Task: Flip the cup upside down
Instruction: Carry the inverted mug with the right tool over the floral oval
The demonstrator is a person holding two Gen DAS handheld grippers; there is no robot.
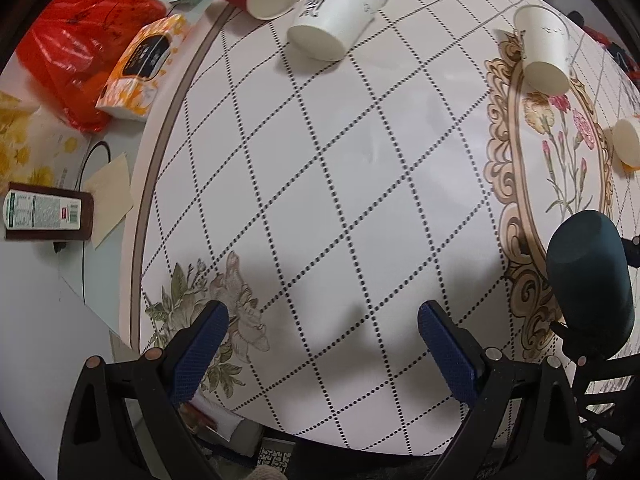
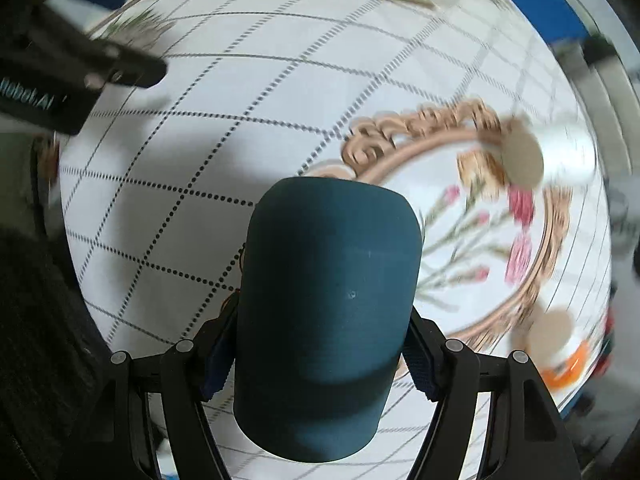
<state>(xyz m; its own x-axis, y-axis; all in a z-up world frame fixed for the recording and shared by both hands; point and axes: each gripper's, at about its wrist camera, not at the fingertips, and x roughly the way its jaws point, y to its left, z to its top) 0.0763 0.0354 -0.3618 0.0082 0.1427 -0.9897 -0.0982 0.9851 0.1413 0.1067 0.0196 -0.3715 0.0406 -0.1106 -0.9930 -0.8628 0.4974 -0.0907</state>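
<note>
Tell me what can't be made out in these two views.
- Dark blue cup, right wrist view: its mouth, hidden by its own body.
- White cups, right wrist view: motion blur hides any print.
- Small cup, left wrist view: cut off by the frame edge.
- Bottle label: too small to read.

Black plastic tongs (image 1: 322,330), blue textured pads (image 1: 200,350), round silver screws

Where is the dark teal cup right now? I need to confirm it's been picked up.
The dark teal cup is clamped in the right gripper, centre of the right wrist view, beside the tablecloth's floral medallion.
</note>
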